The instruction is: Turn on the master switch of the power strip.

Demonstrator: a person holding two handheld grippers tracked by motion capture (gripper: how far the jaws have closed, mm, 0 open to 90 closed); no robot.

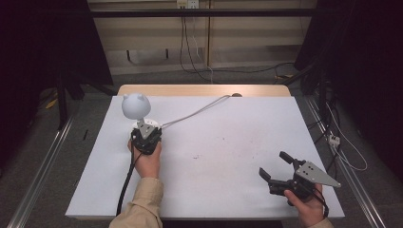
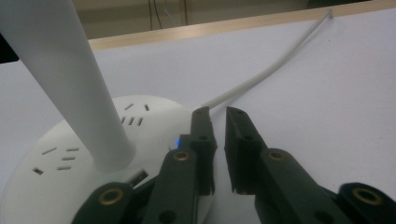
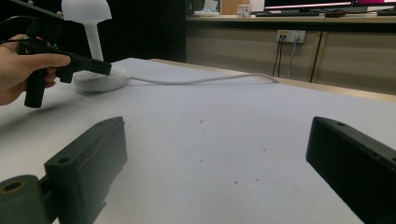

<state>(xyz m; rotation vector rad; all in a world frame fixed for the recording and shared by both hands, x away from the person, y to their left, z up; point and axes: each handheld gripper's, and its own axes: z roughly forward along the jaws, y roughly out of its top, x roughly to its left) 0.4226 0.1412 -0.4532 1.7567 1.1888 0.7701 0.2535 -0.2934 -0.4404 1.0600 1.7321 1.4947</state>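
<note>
- table [image 1: 228, 156]: white top, big, wooden edge showing at far side; a few small dark specks mid-surface
- lamp [image 1: 136, 105]: white desk lamp, far left part of table; round head with two small bumps on top, slanted white stem [image 2: 70, 79] rising from a flat round base [image 2: 51, 154] with small slots; base sits flat on table
- cord [image 1: 199, 110]: white, runs from lamp base to the right and far, over the table's far edge
- left gripper [image 1: 145, 134]: held in left hand [image 1: 147, 159], on the near side of the lamp base, tips over the near-right edge of the base; fingers [image 2: 201, 135] narrow, nearly together with a thin gap, nothing between them; small blue light on the base just beside the left finger; whether the tips touch the base, can't tell
- right gripper [image 1: 275, 166]: near right of table, held in right hand [image 1: 309, 206], well apart from lamp, pointing left; fingers [image 3: 88, 158] wide, holding nothing, bare table between them
- black cable [image 1: 126, 183]: trails from left gripper toward near edge beside the sleeve
</note>
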